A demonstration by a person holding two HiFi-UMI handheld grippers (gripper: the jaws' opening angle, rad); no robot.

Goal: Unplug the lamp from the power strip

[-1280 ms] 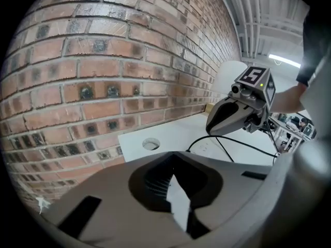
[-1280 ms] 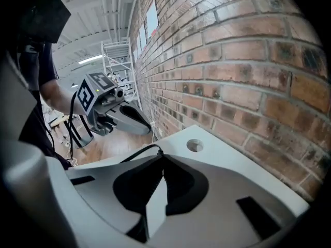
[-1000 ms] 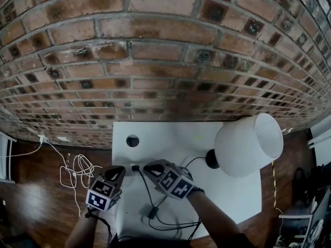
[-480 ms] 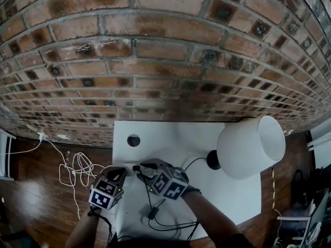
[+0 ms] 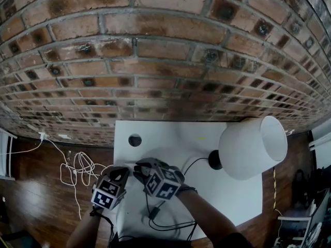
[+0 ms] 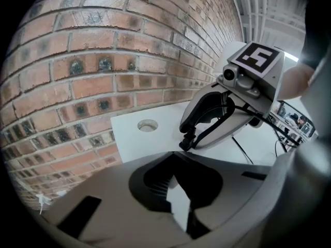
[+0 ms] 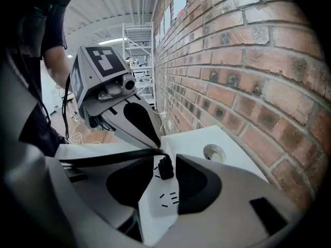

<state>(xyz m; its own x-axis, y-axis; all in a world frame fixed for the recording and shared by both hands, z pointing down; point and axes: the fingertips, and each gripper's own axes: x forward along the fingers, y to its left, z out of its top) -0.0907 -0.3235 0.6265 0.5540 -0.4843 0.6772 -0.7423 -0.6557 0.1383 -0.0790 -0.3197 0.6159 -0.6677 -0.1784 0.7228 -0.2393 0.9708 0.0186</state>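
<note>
A white power strip (image 7: 163, 200) lies on the white table (image 5: 170, 133) near its left side. A black plug (image 7: 165, 168) stands in it, and its black cord (image 5: 155, 211) trails to the lamp's black base (image 5: 213, 159) under the white shade (image 5: 252, 146). My right gripper (image 7: 160, 182) straddles the plug. Its jaws are closing, with the plug beside the right pad and a gap on the other side. My left gripper (image 6: 178, 195) sits shut on the strip's end (image 6: 179, 208), facing the right gripper (image 6: 187, 141).
A brick wall (image 5: 165, 61) rises right behind the table. A round cable hole (image 5: 135, 140) sits in the table's back left. White cables (image 5: 77, 169) lie tangled on the wooden floor to the left. The lamp cord loops near the front edge.
My right gripper has shifted left, closer to the left gripper, and now stands over the plug. The left gripper has hardly moved.
</note>
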